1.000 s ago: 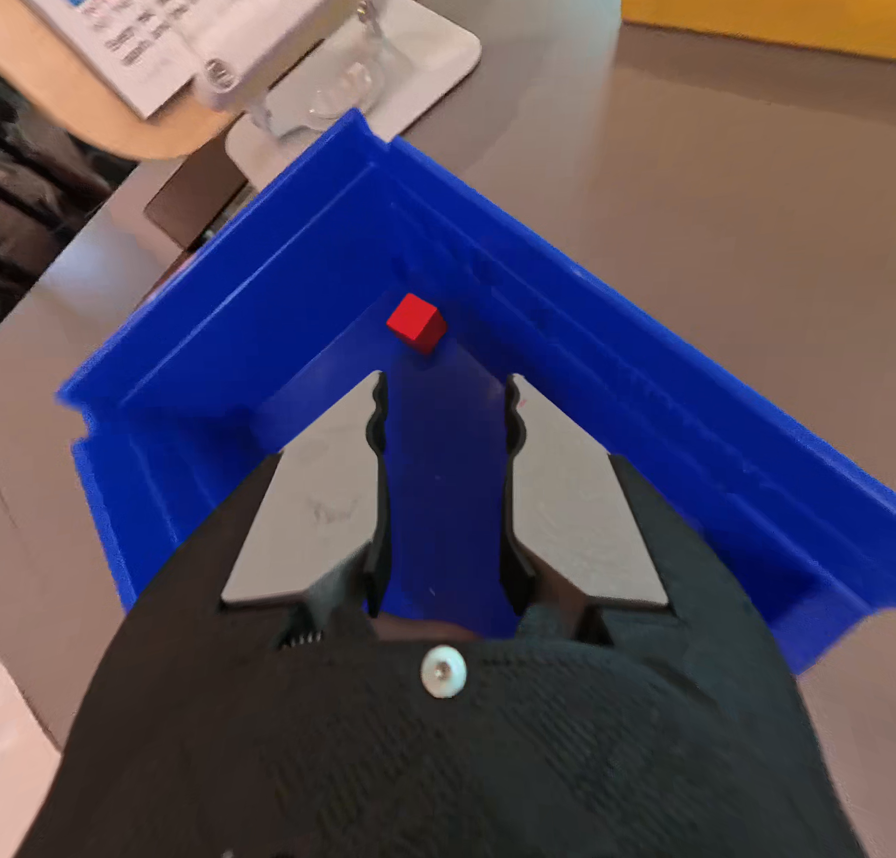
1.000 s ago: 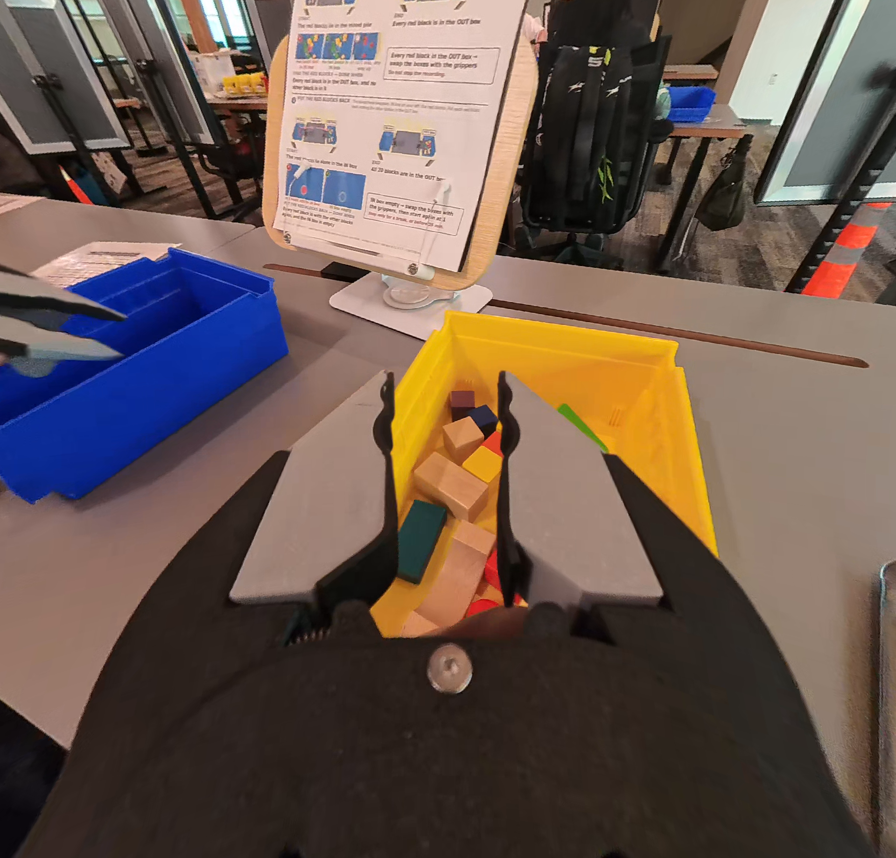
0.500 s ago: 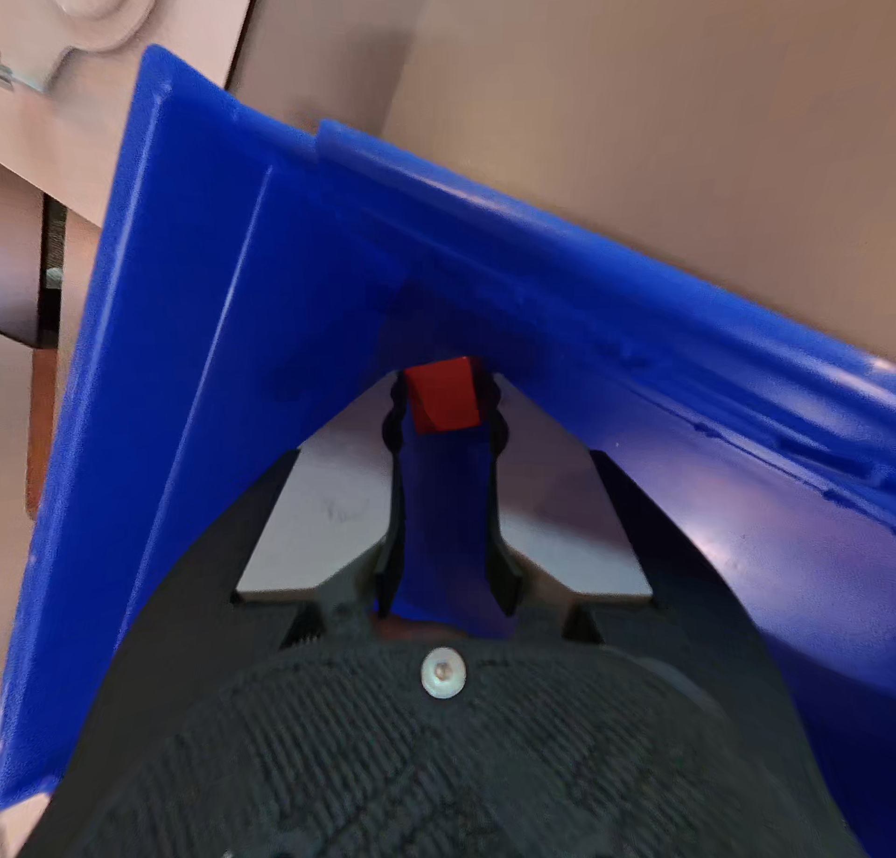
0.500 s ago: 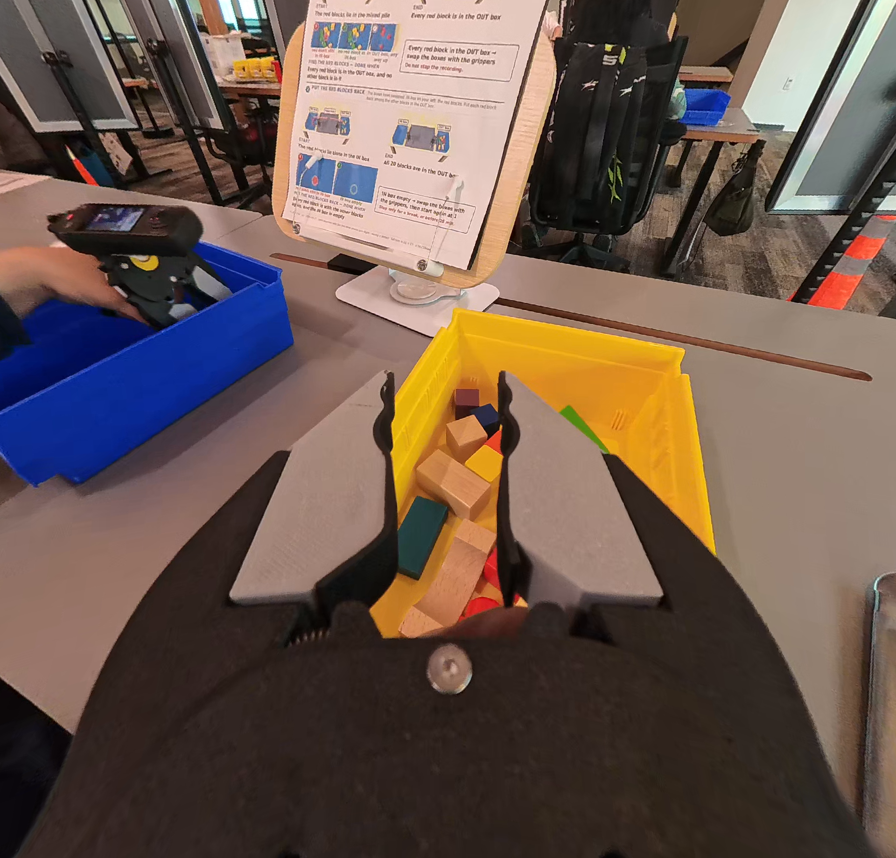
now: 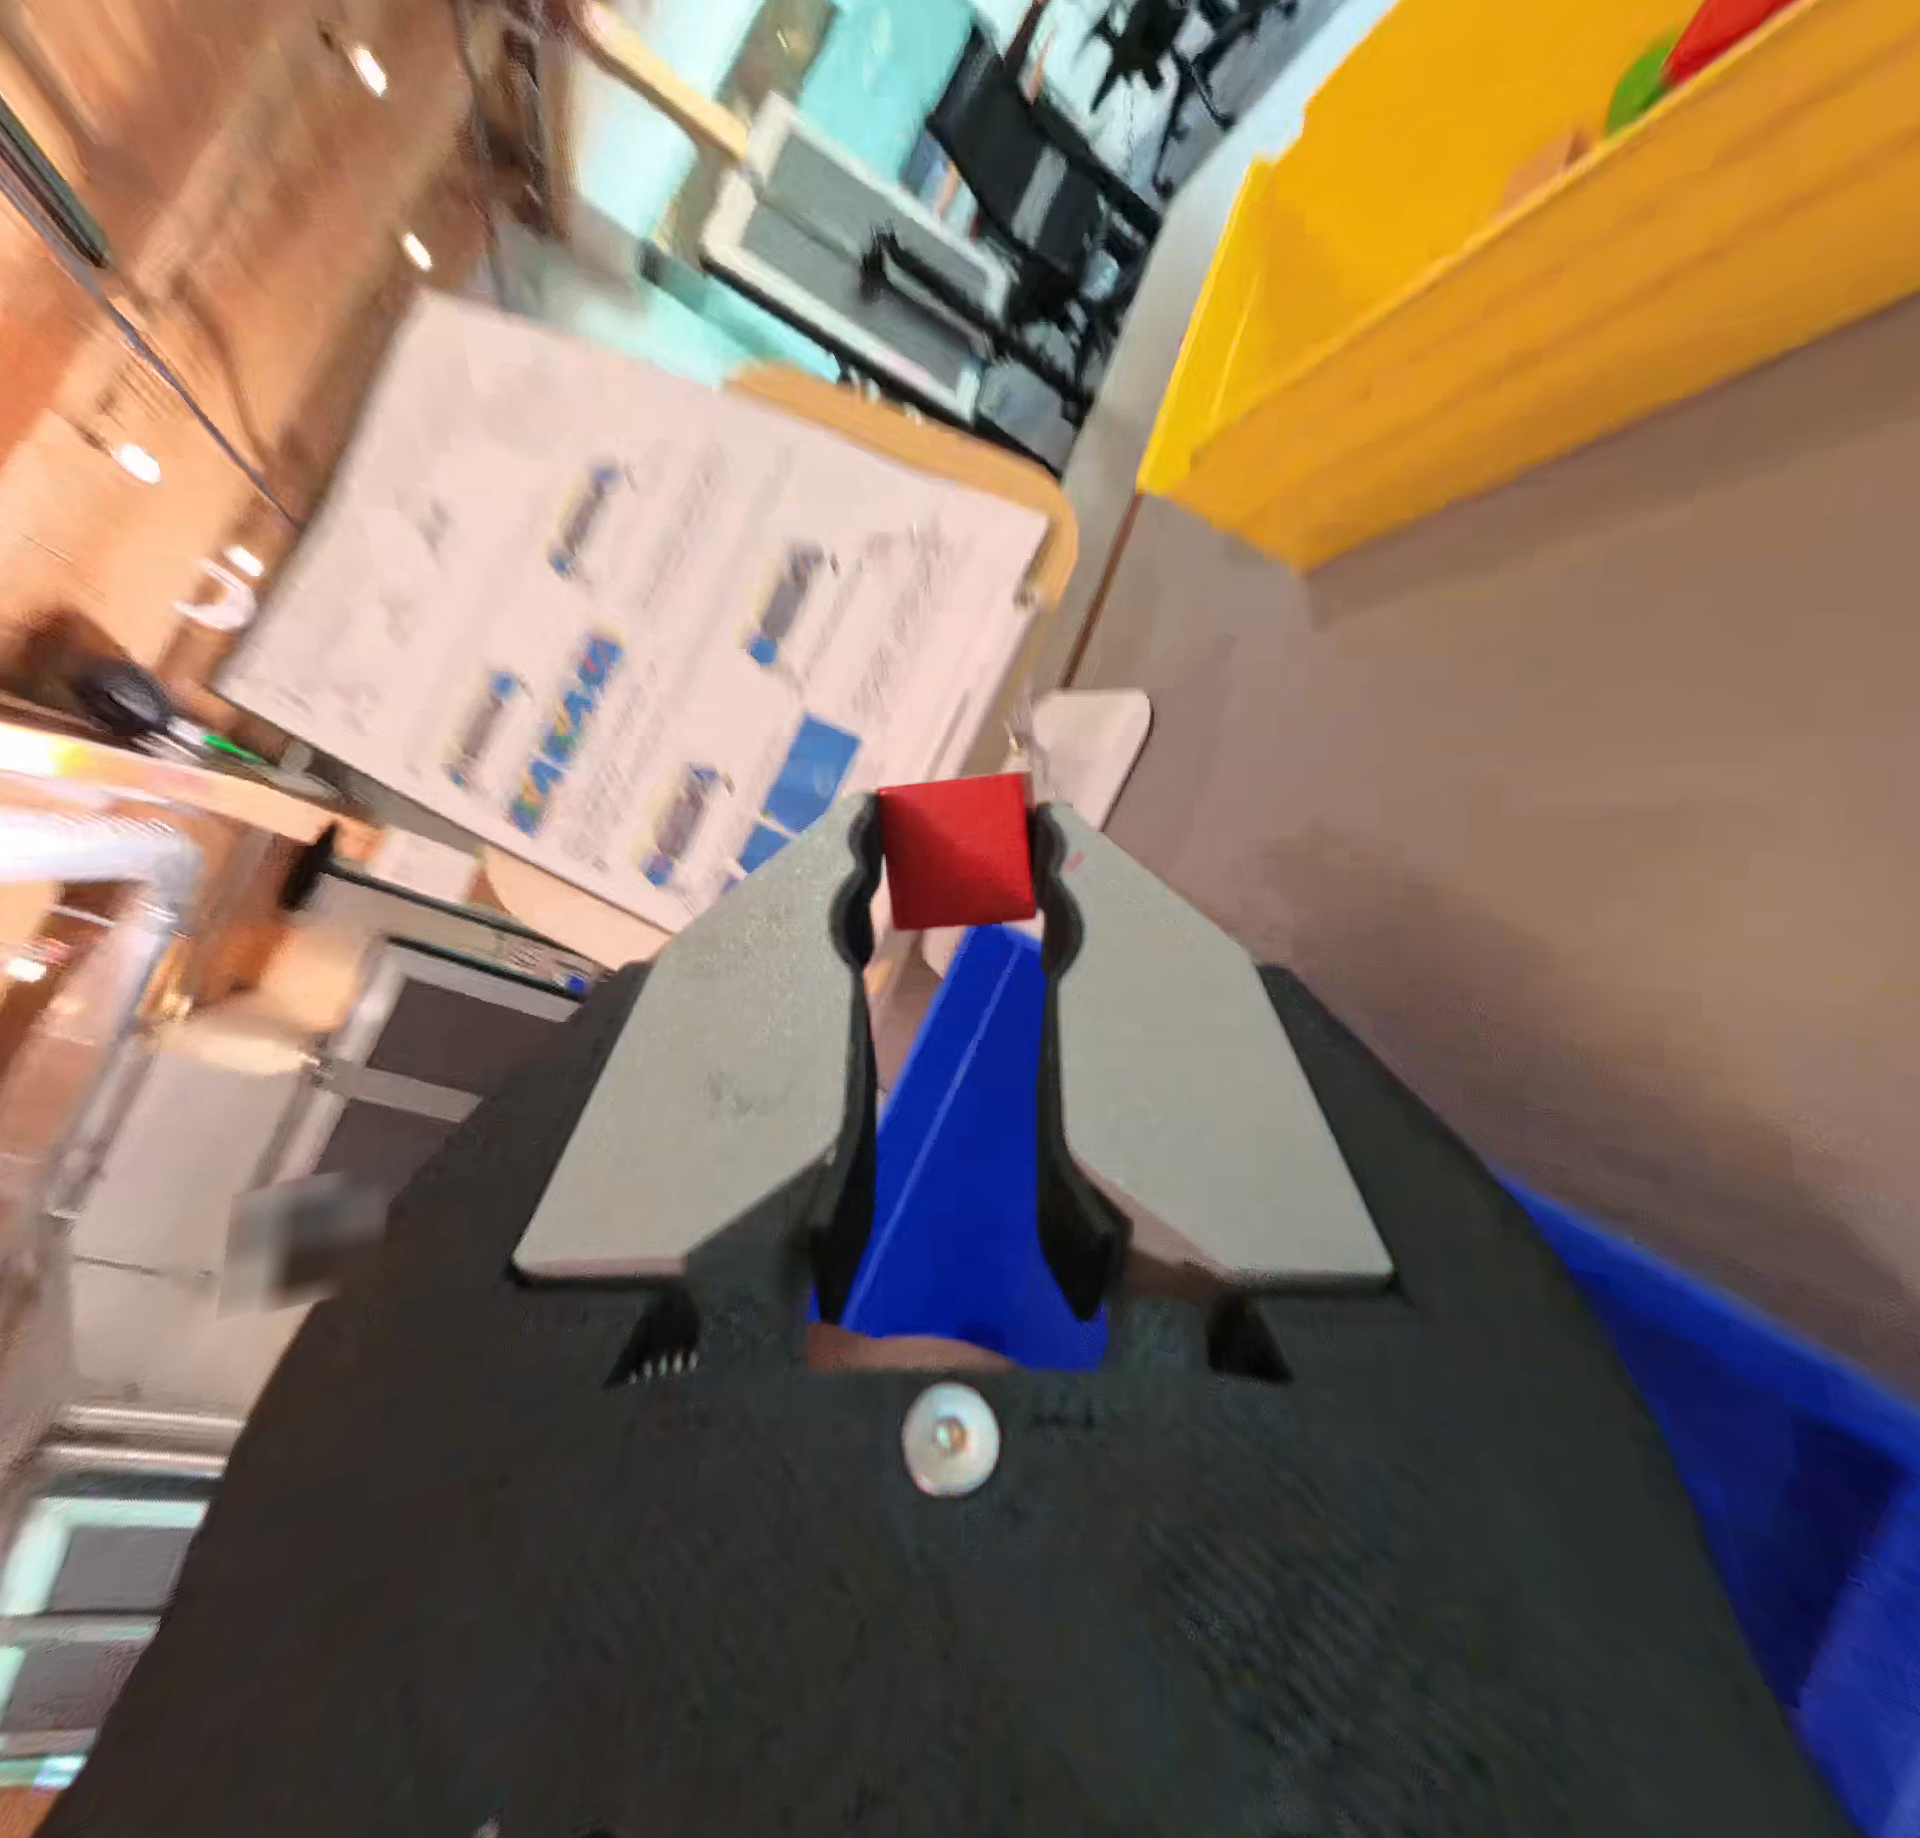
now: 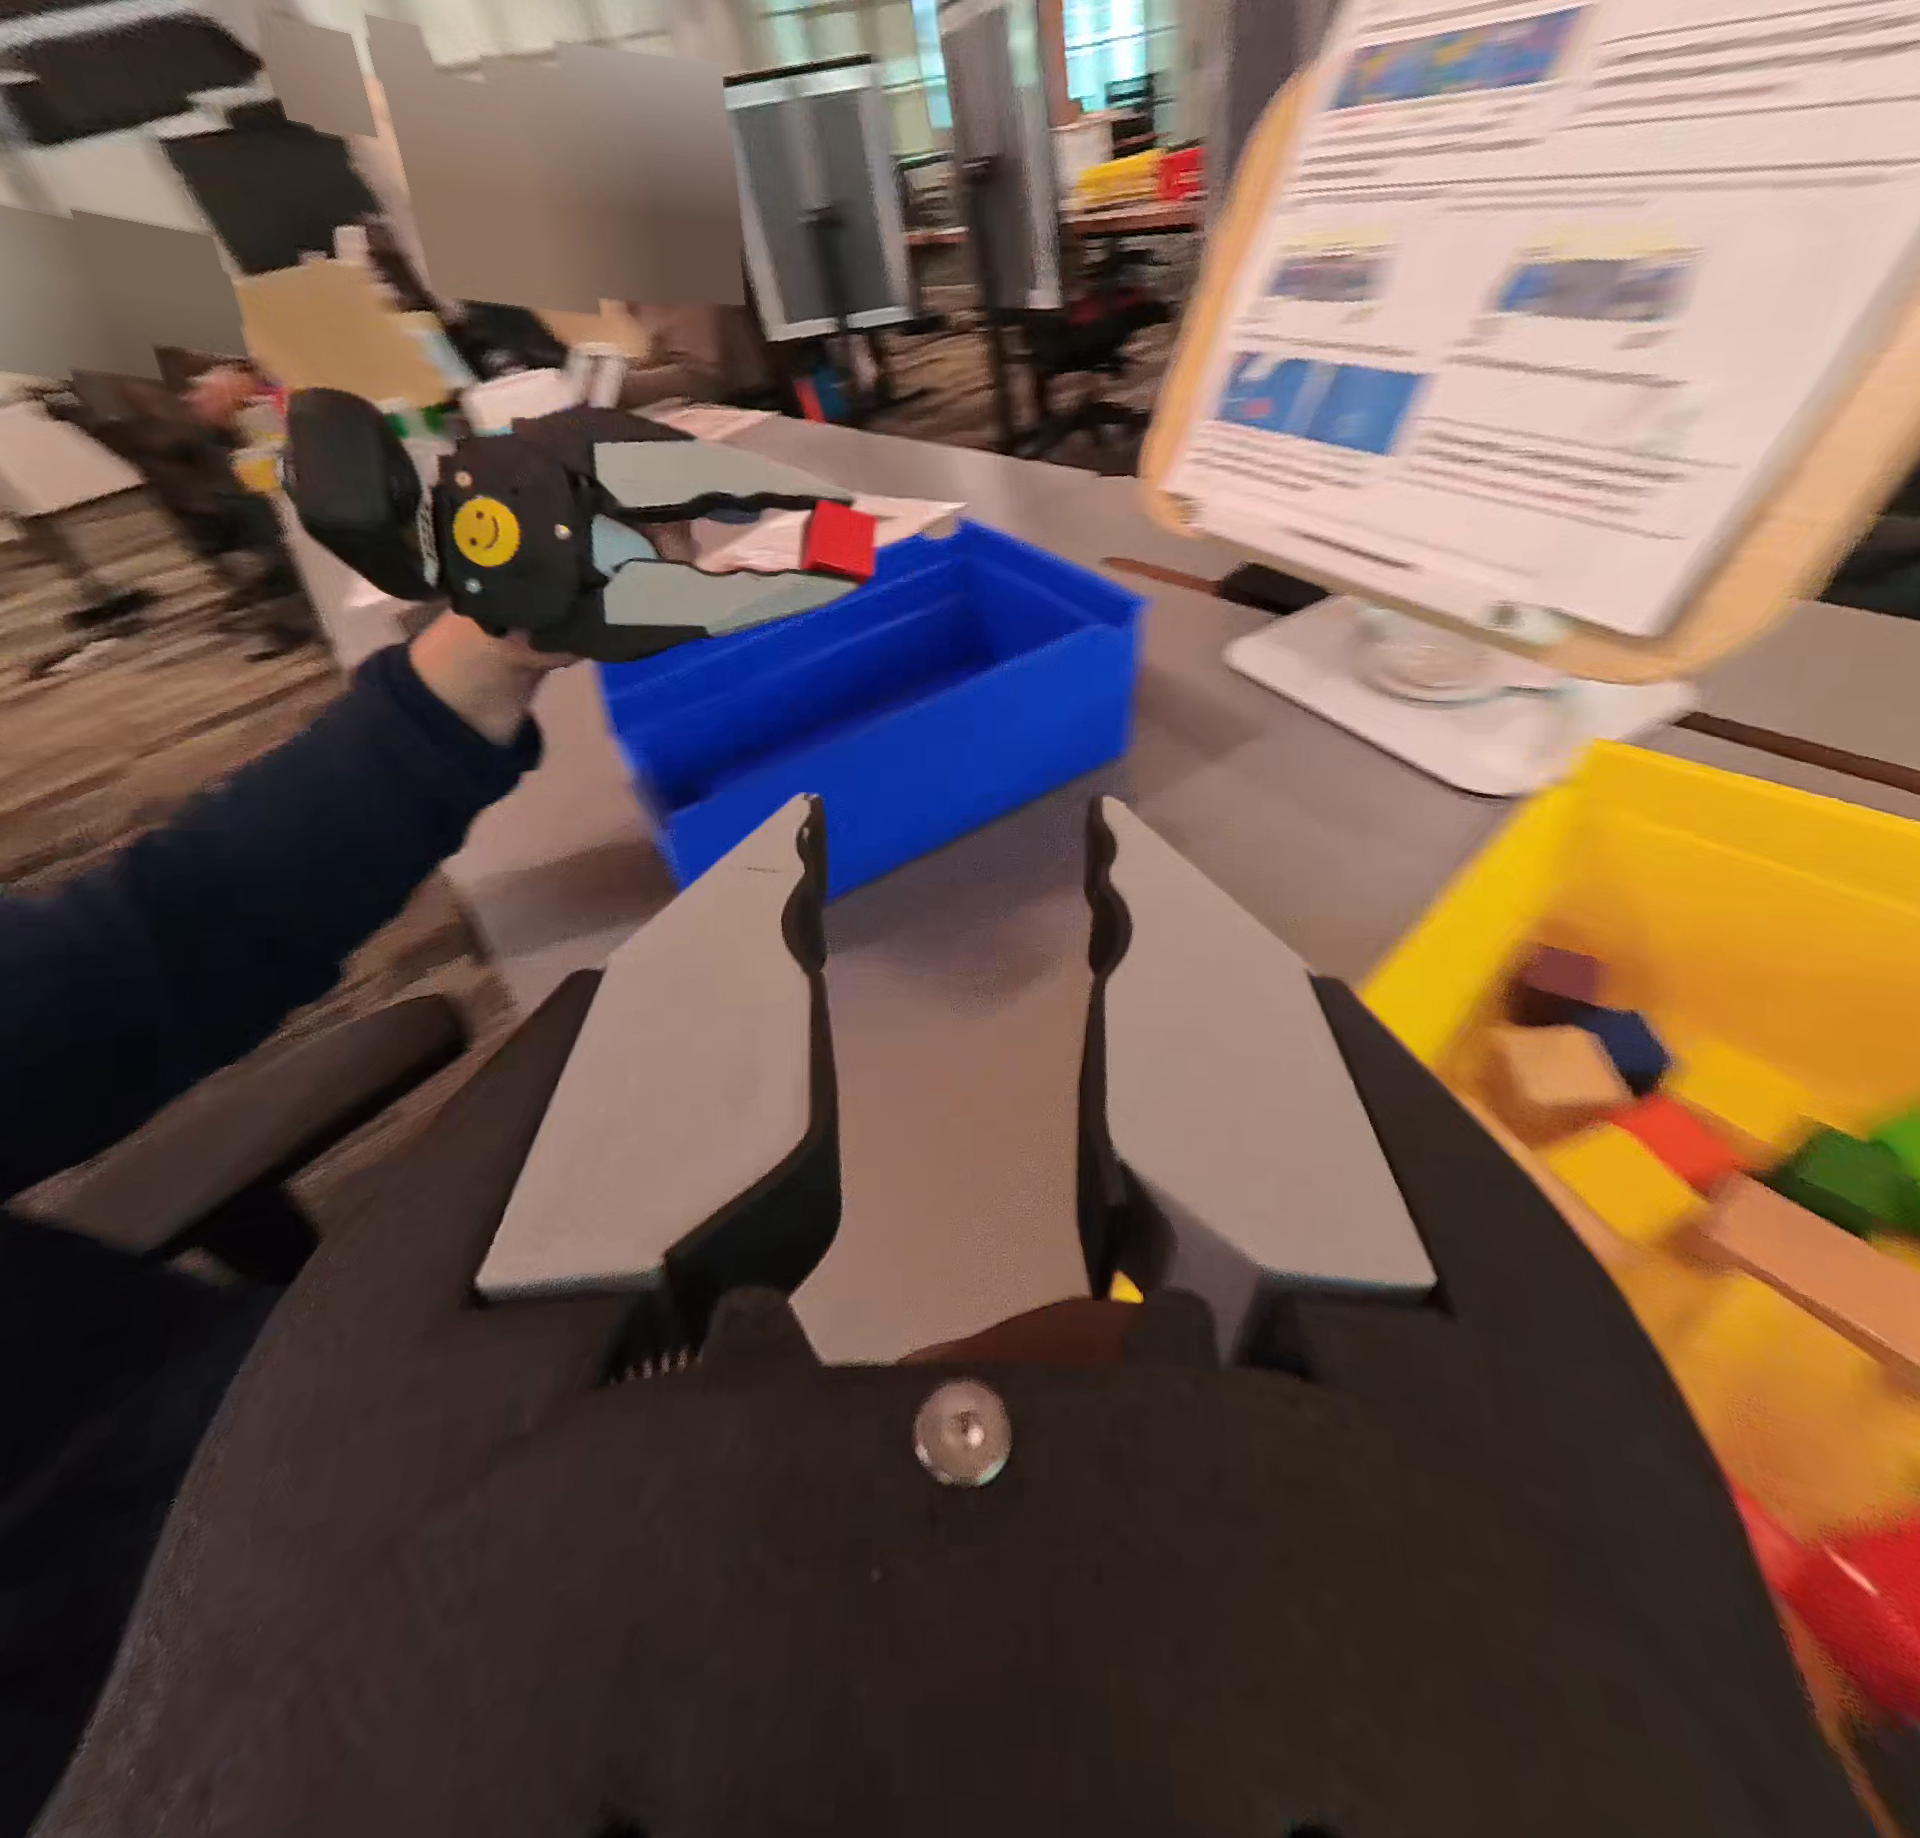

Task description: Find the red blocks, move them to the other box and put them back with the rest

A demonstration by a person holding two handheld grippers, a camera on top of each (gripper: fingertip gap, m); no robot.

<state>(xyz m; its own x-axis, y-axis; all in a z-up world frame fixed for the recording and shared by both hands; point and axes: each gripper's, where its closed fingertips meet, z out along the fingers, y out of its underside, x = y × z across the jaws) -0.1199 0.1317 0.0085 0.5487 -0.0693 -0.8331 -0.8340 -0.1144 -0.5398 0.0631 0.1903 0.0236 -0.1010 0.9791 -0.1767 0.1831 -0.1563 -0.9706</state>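
My left gripper (image 5: 958,858) is shut on a small red block (image 5: 956,853) and holds it in the air above the blue box (image 5: 1662,1393). The right wrist view shows that gripper (image 6: 831,541) with the red block (image 6: 840,539) over the blue box (image 6: 894,687), which looks empty inside. My right gripper (image 6: 951,879) is open and empty over the grey table between the two boxes. The yellow box (image 6: 1704,853) at the right holds several coloured and plain wooden blocks, red ones (image 6: 1678,1139) among them. It also shows in the left wrist view (image 5: 1455,313).
A sheet of instructions on a wooden stand (image 6: 1558,271) with a white base (image 6: 1423,687) stands behind the boxes. A person's arm in a dark sleeve (image 6: 229,915) reaches in from the left. Grey table (image 6: 1278,801) lies between the boxes.
My left gripper closed on the red block in the blue box's corner and lifted it out, tilting sideways. My right gripper swung left, away from above the yellow box.
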